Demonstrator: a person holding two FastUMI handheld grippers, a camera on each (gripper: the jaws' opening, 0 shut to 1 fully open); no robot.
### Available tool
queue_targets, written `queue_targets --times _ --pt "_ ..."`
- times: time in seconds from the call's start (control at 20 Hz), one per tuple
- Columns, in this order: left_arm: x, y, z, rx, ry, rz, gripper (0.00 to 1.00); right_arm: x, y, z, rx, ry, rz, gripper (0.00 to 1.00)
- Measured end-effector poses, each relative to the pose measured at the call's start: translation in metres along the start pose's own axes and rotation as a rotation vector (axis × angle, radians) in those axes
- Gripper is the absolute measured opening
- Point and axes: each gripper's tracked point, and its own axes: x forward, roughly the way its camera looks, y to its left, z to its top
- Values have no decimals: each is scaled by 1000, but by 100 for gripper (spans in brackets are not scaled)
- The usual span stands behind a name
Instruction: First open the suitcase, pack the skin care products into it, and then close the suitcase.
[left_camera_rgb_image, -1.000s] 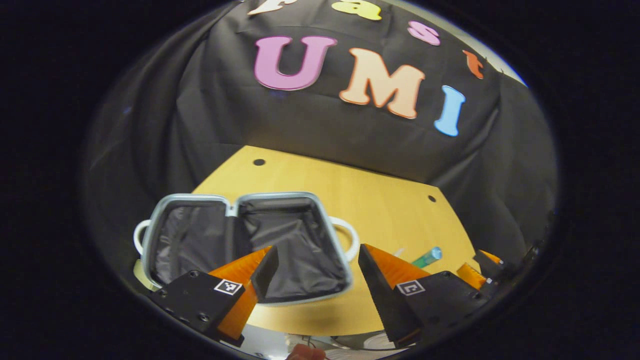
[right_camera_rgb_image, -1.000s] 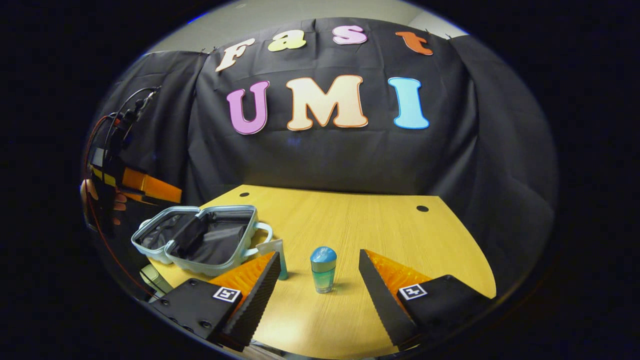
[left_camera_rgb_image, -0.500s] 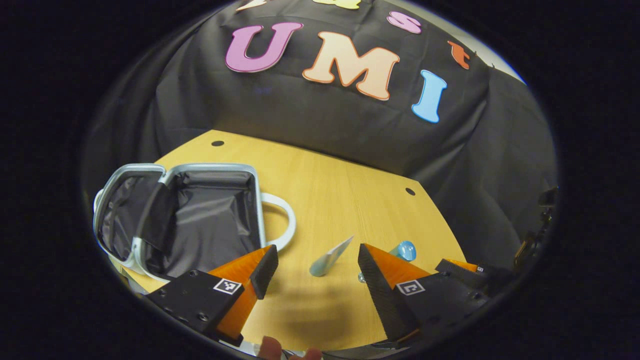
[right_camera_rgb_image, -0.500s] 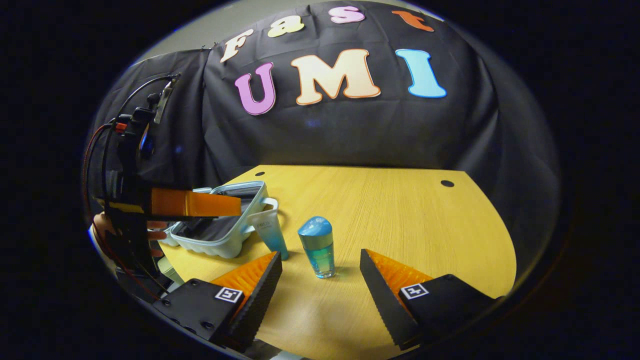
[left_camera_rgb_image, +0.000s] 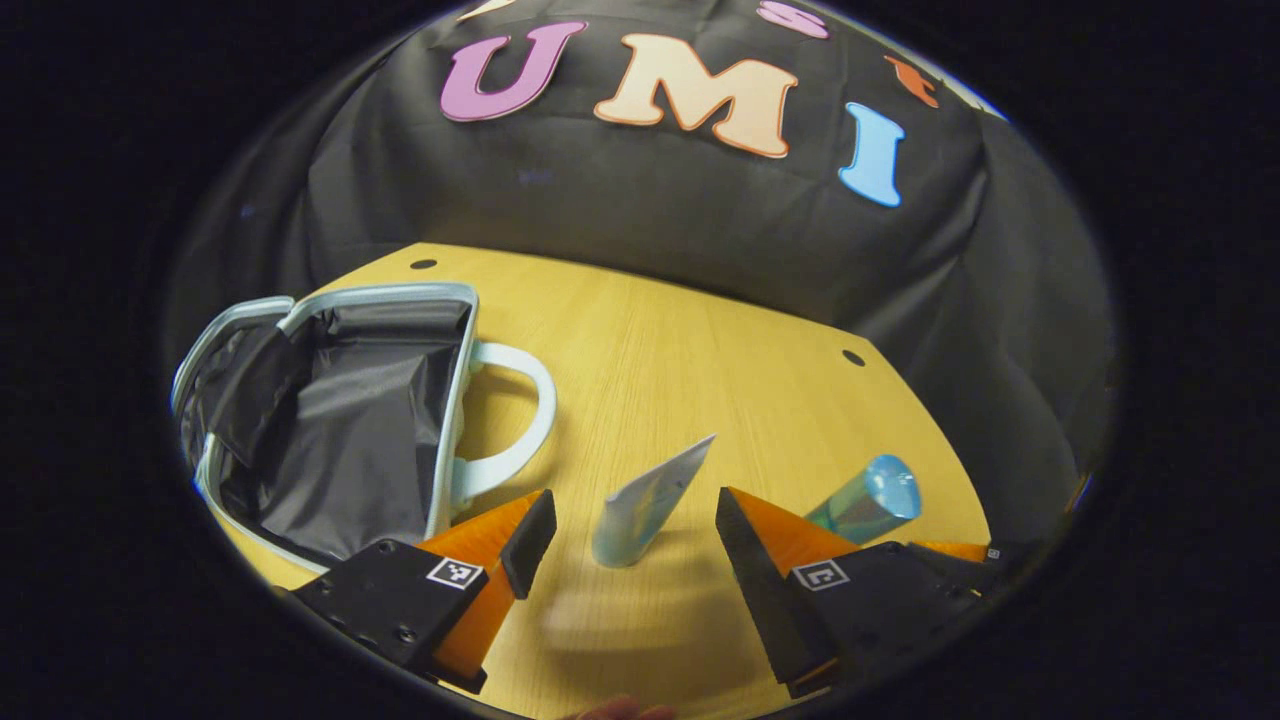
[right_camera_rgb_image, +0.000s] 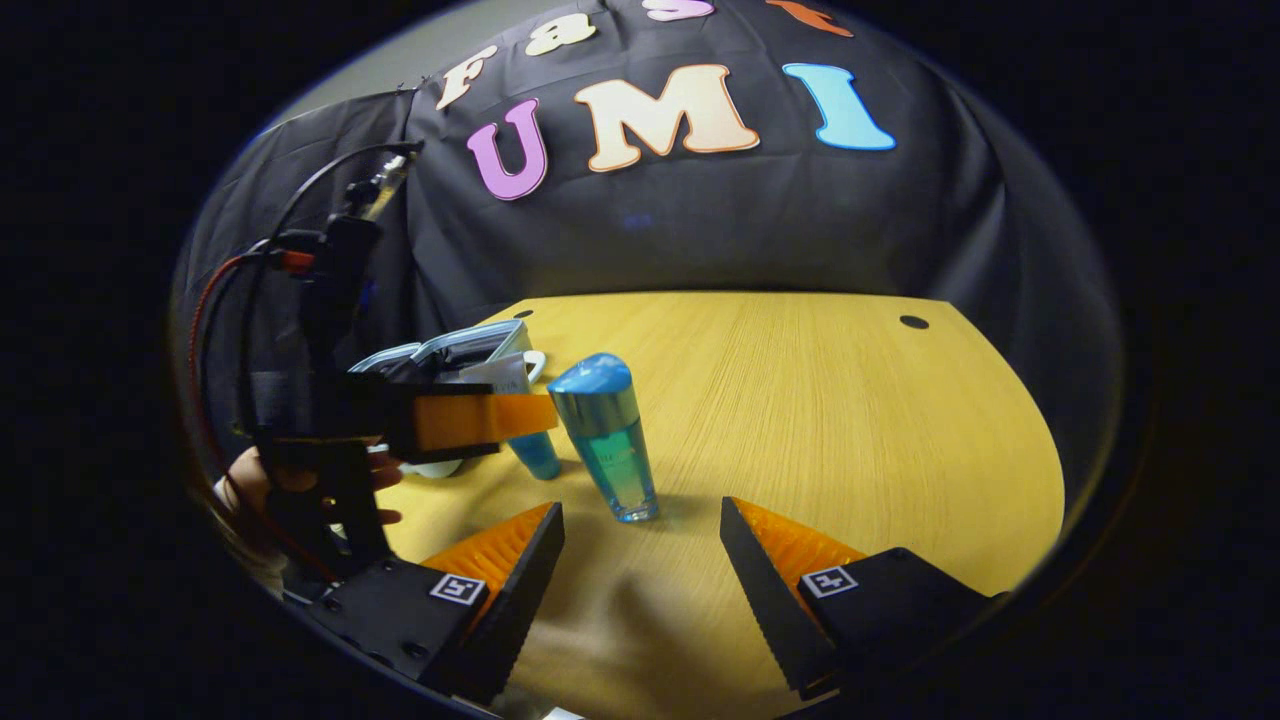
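Note:
The small suitcase lies open at the table's left, its dark lining bare and its white handle toward the products. A pale blue tube stands on its cap just ahead of my open left gripper, roughly in line with the gap between the fingers. The blue bottle stands upright just ahead of my open right gripper, apart from both fingers. In the right gripper view the left gripper reaches in from the left in front of the tube. The bottle shows behind the left gripper's right finger.
The wooden table stretches bare to the right and back, with two small cable holes near the far edge. A hand holds the left gripper, with red and black cables above it. The suitcase sits behind that gripper.
The left gripper swung right from over the suitcase to face the tube and came closer. The right gripper moved in toward the bottle. Both stayed open.

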Motion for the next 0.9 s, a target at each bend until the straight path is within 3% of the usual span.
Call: queue_targets --times 0.2,0.3,0.35,0.4,0.5,0.6,0.65,0.9 --pt "15 11 -9 -34 14 32 92 1 -4 -9 -22 16 5 98" --pt "21 17 -16 -37 38 49 79 4 -7 -8 -22 11 4 98" --pt "23 19 -18 -31 48 59 67 7 -7 -7 -22 9 5 98" --pt "25 19 -20 -21 51 62 67 10 -6 -6 -20 9 8 98" --pt "26 21 -18 -5 45 72 43 18 -3 -6 -19 9 16 98" --pt "23 18 -13 -2 41 56 41 27 2 -4 -20 6 26 99" --pt "21 15 -12 -8 46 42 35 33 3 -3 -20 3 30 99" --pt "1 2 12 -25 21 -63 33 61 11 6 -42 -16 35 95"
